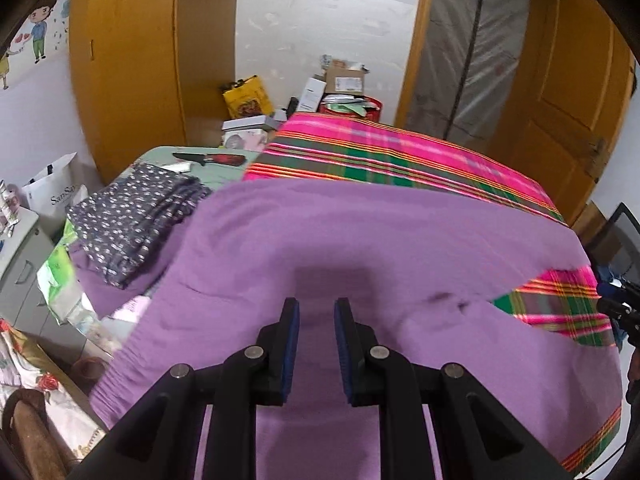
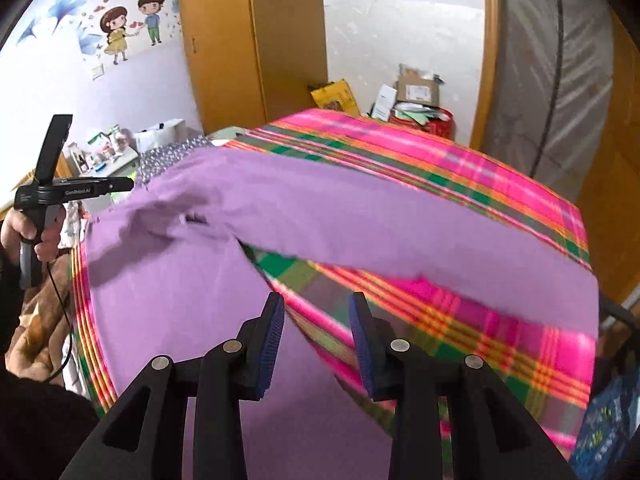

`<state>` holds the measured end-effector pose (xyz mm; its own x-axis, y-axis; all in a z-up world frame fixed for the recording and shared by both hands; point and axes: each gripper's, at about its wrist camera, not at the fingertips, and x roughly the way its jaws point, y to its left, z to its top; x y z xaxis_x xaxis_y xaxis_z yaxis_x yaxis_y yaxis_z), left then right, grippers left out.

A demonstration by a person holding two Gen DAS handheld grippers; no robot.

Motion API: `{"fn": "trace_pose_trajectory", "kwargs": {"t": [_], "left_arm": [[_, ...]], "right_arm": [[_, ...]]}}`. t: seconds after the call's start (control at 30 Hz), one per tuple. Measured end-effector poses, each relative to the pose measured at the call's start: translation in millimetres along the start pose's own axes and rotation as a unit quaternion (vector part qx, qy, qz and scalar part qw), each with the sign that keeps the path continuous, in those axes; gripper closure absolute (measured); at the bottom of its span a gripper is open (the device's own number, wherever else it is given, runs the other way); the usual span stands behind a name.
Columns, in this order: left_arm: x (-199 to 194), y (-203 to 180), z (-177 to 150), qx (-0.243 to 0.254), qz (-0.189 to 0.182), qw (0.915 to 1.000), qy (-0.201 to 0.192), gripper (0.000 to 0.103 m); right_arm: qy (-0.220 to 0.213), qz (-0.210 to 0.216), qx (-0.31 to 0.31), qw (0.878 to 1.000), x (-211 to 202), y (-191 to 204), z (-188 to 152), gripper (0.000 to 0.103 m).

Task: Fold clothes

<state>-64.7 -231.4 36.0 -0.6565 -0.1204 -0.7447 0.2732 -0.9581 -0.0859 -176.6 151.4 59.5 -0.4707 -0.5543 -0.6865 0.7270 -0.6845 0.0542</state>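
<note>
Right now I see my left gripper point(image 1: 316, 312) with its jaws parted and nothing between them, above the purple garment point(image 1: 360, 240) spread over the plaid bedspread point(image 1: 380, 148). My right gripper point(image 2: 316, 312) also stands open and empty, over the garment's edge. A folded dotted garment point(image 1: 132, 216) lies beside it.

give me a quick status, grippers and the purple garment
Left gripper and right gripper open, empty, above the bed. Purple garment spread flat on plaid blanket. Folded dotted clothes beside it.
</note>
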Motion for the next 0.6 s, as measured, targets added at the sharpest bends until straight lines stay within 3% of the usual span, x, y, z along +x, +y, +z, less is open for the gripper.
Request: {"fn": "trace_pose_trajectory", "kwargs": {"t": [0.27, 0.6], "left_arm": [[17, -2, 17, -0.002, 0.032, 0.9995, 0.004, 0.085], [19, -32, 24, 0.031, 0.023, 0.9991, -0.019, 0.085]], "right_arm": [[-0.018, 0.025, 0.024, 0.999, 24, -3, 37, 0.068], [-0.023, 0.053, 0.021, 0.998, 43, 9, 64, 0.068]]}}
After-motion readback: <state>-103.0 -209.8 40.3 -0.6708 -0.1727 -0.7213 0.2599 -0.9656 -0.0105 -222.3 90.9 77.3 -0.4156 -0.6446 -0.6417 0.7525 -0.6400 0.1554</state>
